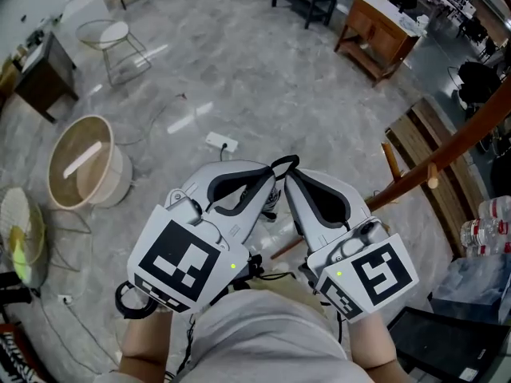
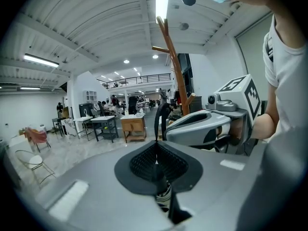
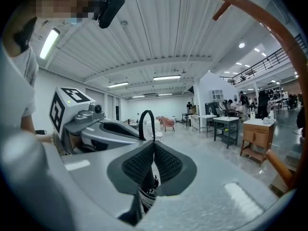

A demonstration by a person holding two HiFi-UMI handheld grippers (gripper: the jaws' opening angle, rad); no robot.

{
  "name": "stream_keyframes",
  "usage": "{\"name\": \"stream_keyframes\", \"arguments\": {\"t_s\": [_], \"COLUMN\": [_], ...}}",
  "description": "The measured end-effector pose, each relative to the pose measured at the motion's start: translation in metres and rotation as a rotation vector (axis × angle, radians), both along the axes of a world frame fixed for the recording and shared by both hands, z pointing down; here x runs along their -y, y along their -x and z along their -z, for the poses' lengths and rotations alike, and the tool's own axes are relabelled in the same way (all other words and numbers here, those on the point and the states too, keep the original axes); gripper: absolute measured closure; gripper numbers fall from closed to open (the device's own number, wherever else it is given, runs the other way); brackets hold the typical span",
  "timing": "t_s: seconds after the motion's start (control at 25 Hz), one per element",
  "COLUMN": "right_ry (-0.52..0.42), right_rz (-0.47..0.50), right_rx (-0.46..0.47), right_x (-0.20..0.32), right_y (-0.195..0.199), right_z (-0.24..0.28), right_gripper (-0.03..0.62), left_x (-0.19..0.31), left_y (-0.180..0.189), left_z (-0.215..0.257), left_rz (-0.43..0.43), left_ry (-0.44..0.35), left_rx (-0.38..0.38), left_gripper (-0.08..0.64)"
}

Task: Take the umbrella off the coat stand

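- The compact folded umbrella [image 3: 147, 196], black-and-white patterned fabric with a black strap loop [image 1: 283, 164] at its top, hangs between the two hand-held grippers in front of the person's chest. It is apart from the brown, curved wooden coat stand [image 1: 447, 154]. No peg touches it, so it looks already lifted off.
- The left gripper [image 2: 156, 146] has its ribbed black pads pressed together on the umbrella's dark top end. The fabric body shows just beneath the jaws.
- The right gripper [image 3: 154, 146] is clamped the same way from the opposite side, tip to tip with the left. The loop stands up just beyond both.
- Handling, as a judgement: the umbrella is likely light and small, but its fabric is soft and slick and would bunch or slide under the pads. The stiff neck near the strap is the safer hold. The limp loop could snag on a peg tip of the coat stand, so it should be kept clear.
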State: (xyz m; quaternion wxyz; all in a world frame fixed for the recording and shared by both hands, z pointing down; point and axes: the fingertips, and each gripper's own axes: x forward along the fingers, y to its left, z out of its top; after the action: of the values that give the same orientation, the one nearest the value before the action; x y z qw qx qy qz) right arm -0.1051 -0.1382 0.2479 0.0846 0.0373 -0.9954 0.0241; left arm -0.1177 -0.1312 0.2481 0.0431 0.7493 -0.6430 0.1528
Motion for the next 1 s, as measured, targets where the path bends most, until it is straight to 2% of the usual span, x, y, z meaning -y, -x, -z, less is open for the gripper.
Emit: {"name": "stream_keyframes", "arguments": {"t_s": [1.0], "right_ry": [0.013], "right_rz": [0.145], "right_rx": [-0.026], "right_x": [-0.051], "right_y": [0.047], "right_z": [-0.015], "right_gripper": [0.588], "left_x": [-0.053], "left_y": [0.043], "left_z": [-0.015], "left_rz": [0.131], "left_ry": [-0.017], "left_rx": [0.021], "left_gripper": [0.538]}}
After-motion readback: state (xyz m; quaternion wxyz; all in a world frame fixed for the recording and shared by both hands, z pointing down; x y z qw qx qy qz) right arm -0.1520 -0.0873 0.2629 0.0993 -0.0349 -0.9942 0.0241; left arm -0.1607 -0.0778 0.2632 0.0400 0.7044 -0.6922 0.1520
